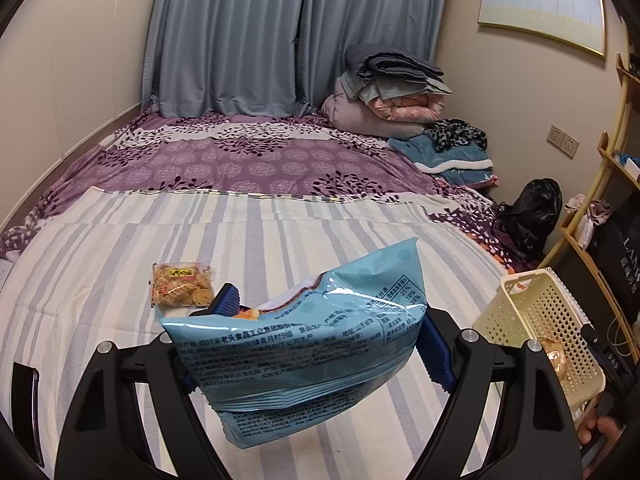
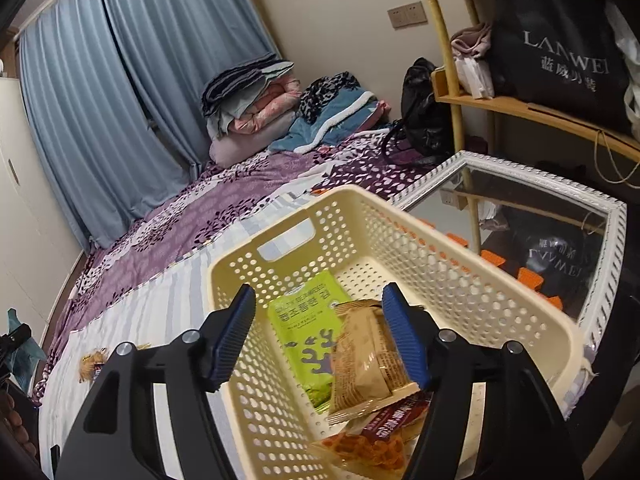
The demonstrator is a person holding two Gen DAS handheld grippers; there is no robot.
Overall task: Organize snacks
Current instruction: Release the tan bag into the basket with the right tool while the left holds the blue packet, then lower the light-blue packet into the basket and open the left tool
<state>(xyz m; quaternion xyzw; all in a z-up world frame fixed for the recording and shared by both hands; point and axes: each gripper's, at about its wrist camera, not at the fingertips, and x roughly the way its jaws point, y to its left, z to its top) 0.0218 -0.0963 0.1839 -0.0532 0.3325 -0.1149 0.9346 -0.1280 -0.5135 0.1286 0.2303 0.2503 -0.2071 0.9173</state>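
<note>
Blue snack bag (image 1: 304, 344) clamped in left claw (image 1: 320, 332); right claw (image 2: 320, 336) released above basket (image 2: 460, 280).

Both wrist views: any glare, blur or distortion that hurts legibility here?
Left wrist view: sharp, strong fisheye bending at the edges, a glare patch on the blue snack bag, print still readable. Right wrist view: sharp too, same bending; the mirror reflects the shelf, and the cream basket is evenly lit.
</note>
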